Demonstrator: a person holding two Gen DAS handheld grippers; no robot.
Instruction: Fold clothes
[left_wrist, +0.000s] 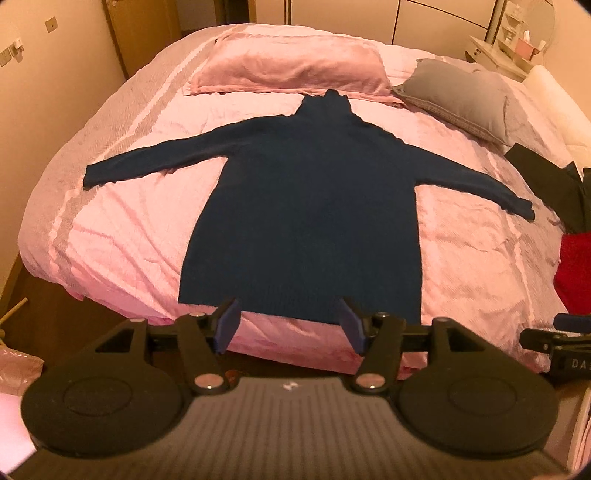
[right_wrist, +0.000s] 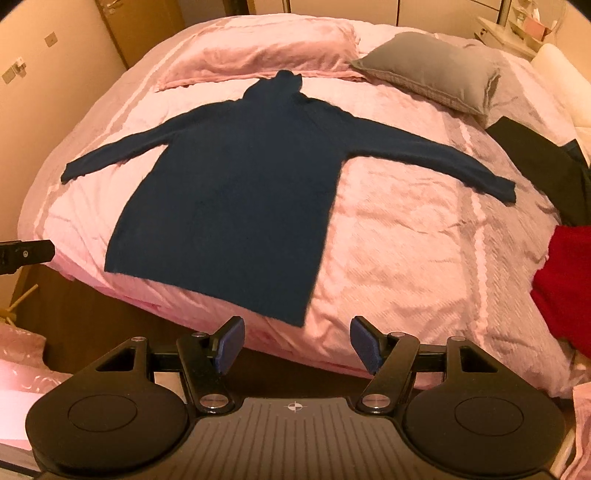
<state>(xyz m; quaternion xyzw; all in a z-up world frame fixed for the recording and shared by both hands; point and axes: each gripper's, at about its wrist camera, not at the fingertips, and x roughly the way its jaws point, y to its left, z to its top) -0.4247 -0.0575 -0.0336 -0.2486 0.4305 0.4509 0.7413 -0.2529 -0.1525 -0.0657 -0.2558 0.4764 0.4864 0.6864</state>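
A dark blue turtleneck sweater (left_wrist: 303, 206) lies flat on the pink bed (left_wrist: 122, 236), both sleeves spread out, collar toward the pillows, hem at the near edge. It also shows in the right wrist view (right_wrist: 236, 206). My left gripper (left_wrist: 290, 325) is open and empty, hovering just short of the hem's middle. My right gripper (right_wrist: 297, 343) is open and empty, just off the bed's near edge, below the hem's right corner. The right gripper also shows at the right edge of the left wrist view (left_wrist: 561, 338).
A pink pillow (left_wrist: 291, 62) and a grey pillow (left_wrist: 458, 96) lie at the head of the bed. Black clothes (right_wrist: 535, 158) and a red garment (right_wrist: 565, 288) lie on the bed's right side. Wooden floor (right_wrist: 110, 317) runs along the near edge.
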